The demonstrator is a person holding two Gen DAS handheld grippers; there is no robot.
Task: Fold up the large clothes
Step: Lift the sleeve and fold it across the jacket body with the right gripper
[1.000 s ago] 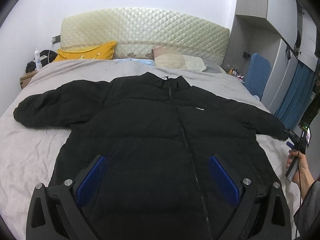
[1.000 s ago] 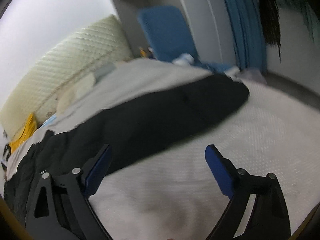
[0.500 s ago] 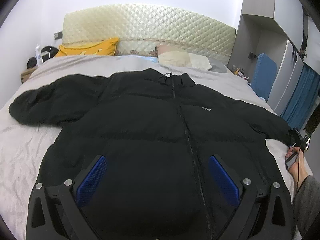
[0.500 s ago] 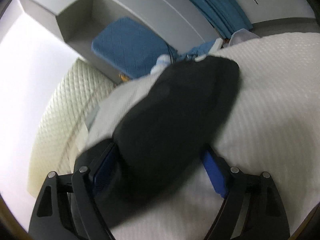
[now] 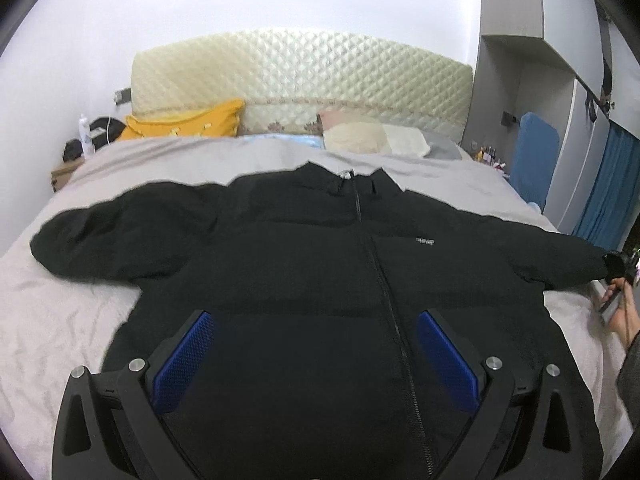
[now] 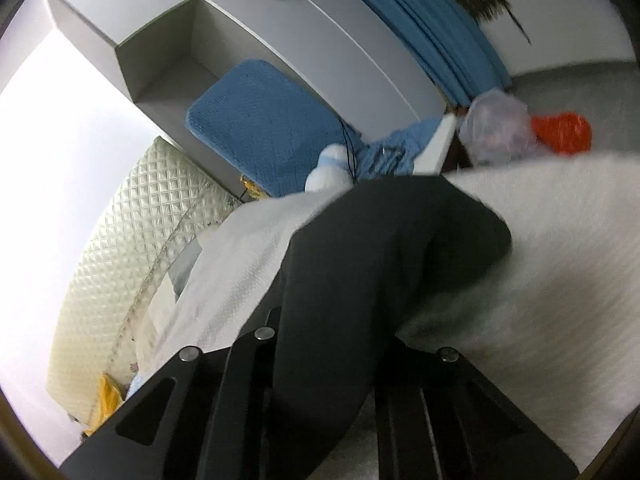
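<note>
One black jacket (image 5: 304,280) lay flat on the bed (image 5: 52,320), front up, zipped, collar toward the headboard (image 5: 300,68). Two sleeves: the left one (image 5: 120,236) spread out across the sheet, the right one (image 5: 560,260) stretched toward the bed's right edge. One small white logo (image 5: 425,242) on the chest.

Pillows at the head of the bed: one yellow (image 5: 188,124), one cream (image 5: 372,140). One blue cushion (image 5: 534,160) stood by the wardrobe, one blue curtain (image 5: 608,196) beyond it. In the right wrist view, one clear bag (image 6: 496,128) and one orange bag (image 6: 564,132) sat past the bed's edge.

Two grippers. Left gripper (image 5: 316,356) had its jaws spread wide over the lower front of the jacket, nothing between the blue pads (image 5: 184,360); whether they touched the fabric was unclear. Right gripper (image 6: 332,380) had its jaws pressed together on the right sleeve's cuff end, the black fabric bunched between its fingers and standing up off the sheet. In the left wrist view a hand (image 5: 622,308) showed at the far right, at that sleeve's cuff.
</note>
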